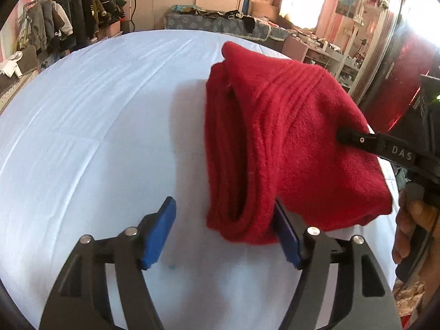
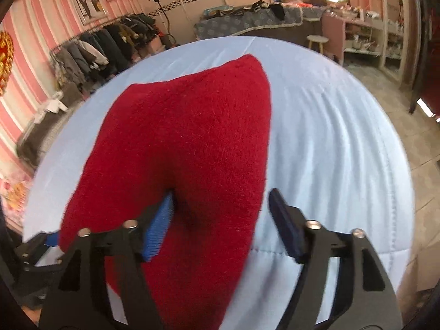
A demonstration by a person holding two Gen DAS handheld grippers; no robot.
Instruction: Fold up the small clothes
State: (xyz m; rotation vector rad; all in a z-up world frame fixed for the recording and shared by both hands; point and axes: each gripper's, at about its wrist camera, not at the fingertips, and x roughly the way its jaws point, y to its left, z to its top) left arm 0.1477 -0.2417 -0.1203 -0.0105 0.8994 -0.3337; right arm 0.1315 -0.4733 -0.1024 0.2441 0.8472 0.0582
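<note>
One soft red fleece garment [image 1: 275, 143] lies folded on the pale blue bed sheet [image 1: 96, 110]. It sits toward the right side of the bed, with its long folded edge running away from the near edge.

The left hand-held gripper [image 1: 225, 231] has its two blue pads [image 1: 159, 231] wide apart. The right pad touches the near end of the red garment, where the layers curl into a loop. The left pad is over bare sheet. Nothing is held between them.

The right hand-held gripper [image 2: 220, 220] is also wide apart. Its left blue pad [image 2: 159, 228] presses into the top of the red garment and makes a dent there. Its right pad is just beside the cloth edge, over the sheet. From the left wrist view, one black finger [image 1: 357, 139] of this gripper lies on top of the red cloth near the right edge of the bed, and part of the person's hand [image 1: 412, 225] shows behind it.

A rack of dark coats [image 1: 68, 19] stands along the pink striped wall [image 2: 27, 41] past the far left corner of the bed. A small white stool [image 2: 317, 41] stands beyond the far edge.
</note>
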